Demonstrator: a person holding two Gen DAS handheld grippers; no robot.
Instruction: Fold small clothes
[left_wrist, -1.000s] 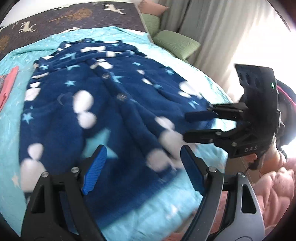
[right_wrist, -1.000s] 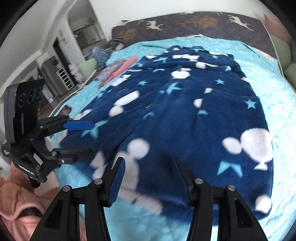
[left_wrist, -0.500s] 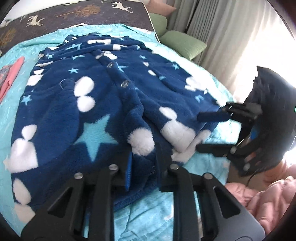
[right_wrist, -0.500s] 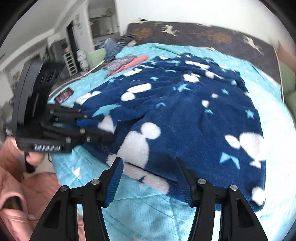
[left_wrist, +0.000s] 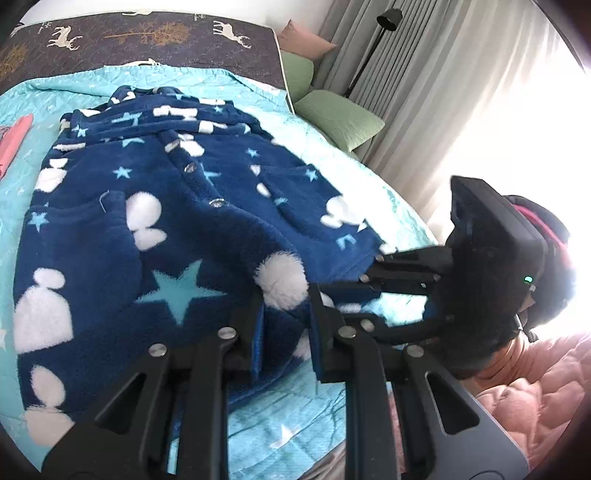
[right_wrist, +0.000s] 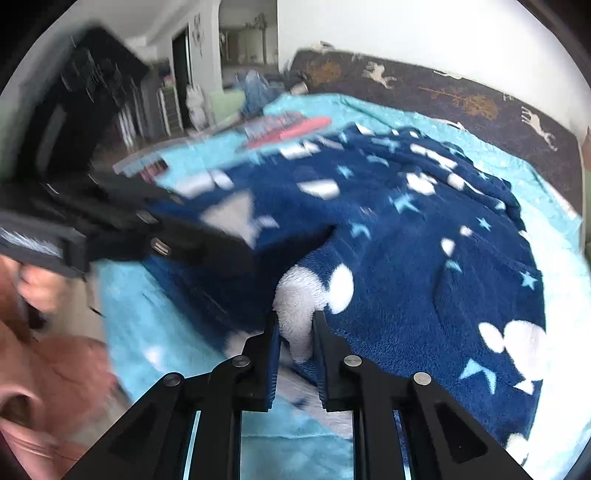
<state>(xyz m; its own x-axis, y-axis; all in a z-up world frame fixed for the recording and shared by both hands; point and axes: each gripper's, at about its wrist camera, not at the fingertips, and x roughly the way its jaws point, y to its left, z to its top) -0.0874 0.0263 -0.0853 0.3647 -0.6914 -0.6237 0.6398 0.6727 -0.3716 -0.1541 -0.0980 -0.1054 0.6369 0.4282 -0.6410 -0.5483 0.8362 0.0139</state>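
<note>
- The navy fleece garment, dotted with stars and white blobs, lies spread across the turquoise bedspread, its hem along the near edge of the bed.
- Left gripper is clamped on the hem: its 2 blue pads pinch a bunch of fleece right under a white spot, near the middle of the near edge.
- Right gripper is clenched too, in its own view, jaws nipping a white fluffy patch of the same hem.
- From the left wrist view, the right tool sits just beside the left one, toward the window side of the bed, so both grips are close together on the hem.
- The right wrist view is smeared with motion, so exact layering of the cloth there is hard to read.
- My read: this is the opening fold, hem gripped at 2 points and not yet carried over.
- Next move calls for lifting both grips together and sweeping the hem toward the headboard edge, keeping the pinch firm.
- The thick fleece looks heavy and floppy, so an uneven lift could drag it crooked.
- A pink item lies by the left edge, well apart.
</note>
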